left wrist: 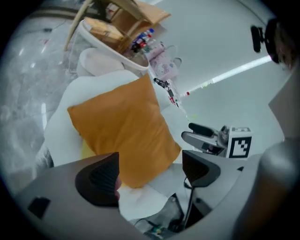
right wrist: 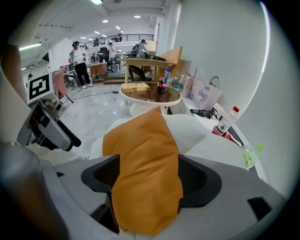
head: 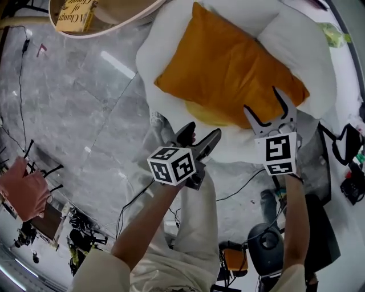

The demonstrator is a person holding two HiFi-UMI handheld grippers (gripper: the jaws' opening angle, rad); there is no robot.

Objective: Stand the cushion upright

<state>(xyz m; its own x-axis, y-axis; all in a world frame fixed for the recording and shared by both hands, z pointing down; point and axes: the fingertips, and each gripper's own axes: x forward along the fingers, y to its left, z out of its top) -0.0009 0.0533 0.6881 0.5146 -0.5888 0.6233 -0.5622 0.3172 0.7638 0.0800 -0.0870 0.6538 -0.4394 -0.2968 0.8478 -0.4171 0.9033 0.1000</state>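
Observation:
An orange cushion (head: 228, 68) lies tilted back on the seat of a white armchair (head: 171, 40), over a yellow thing (head: 202, 114). My right gripper (head: 265, 102) is at the cushion's near right edge, its jaws wide. In the right gripper view the cushion (right wrist: 145, 173) fills the gap between the pads (right wrist: 105, 176), and I see no squeeze in the fabric. My left gripper (head: 199, 136) hangs open just short of the cushion's near edge. In the left gripper view, the cushion's (left wrist: 122, 131) lower corner shows beyond the empty jaws.
A round side table (head: 74, 17) with a book stands at the chair's far left; bottles (right wrist: 161, 84) sit on it. Cables cross the marble floor (head: 85, 114). A pink chair (head: 23, 191) is at left, a dark stool (head: 265, 242) by my feet. People (right wrist: 79, 63) stand far back.

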